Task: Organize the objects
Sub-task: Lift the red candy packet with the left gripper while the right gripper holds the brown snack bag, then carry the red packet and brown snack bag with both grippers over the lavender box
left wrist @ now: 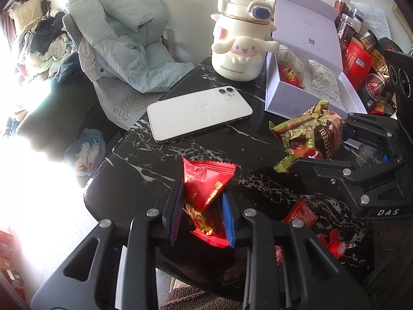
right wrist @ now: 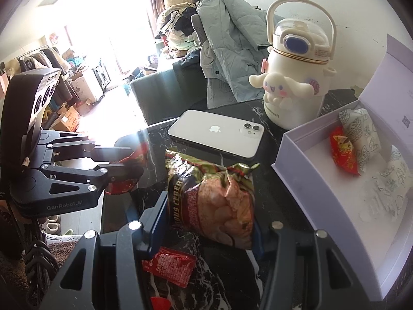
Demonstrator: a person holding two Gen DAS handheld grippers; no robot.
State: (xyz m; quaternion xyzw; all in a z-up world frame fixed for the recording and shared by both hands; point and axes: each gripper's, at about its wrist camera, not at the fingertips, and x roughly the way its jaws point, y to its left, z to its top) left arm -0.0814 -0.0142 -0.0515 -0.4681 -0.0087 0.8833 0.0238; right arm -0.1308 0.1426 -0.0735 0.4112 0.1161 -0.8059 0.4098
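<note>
My left gripper (left wrist: 202,206) is shut on a red snack packet (left wrist: 206,188) and holds it above the black marble table (left wrist: 144,160). It also shows in the right wrist view (right wrist: 129,165). My right gripper (right wrist: 210,214) is shut on a green-and-brown cereal snack bag (right wrist: 214,196), also seen in the left wrist view (left wrist: 309,134). An open white box (right wrist: 343,188) at the right holds a red packet (right wrist: 344,153) and white wrapped packets (right wrist: 360,131). Another red packet (right wrist: 170,267) lies on the table below my right gripper.
A white phone (left wrist: 198,111) lies face down mid-table. A white Cinnamoroll bottle (left wrist: 242,41) stands behind it. Jars and red snack packs (left wrist: 358,51) crowd the far right. A chair with a grey jacket (left wrist: 121,41) stands beyond the table's edge. A small red item (left wrist: 335,245) lies near the front.
</note>
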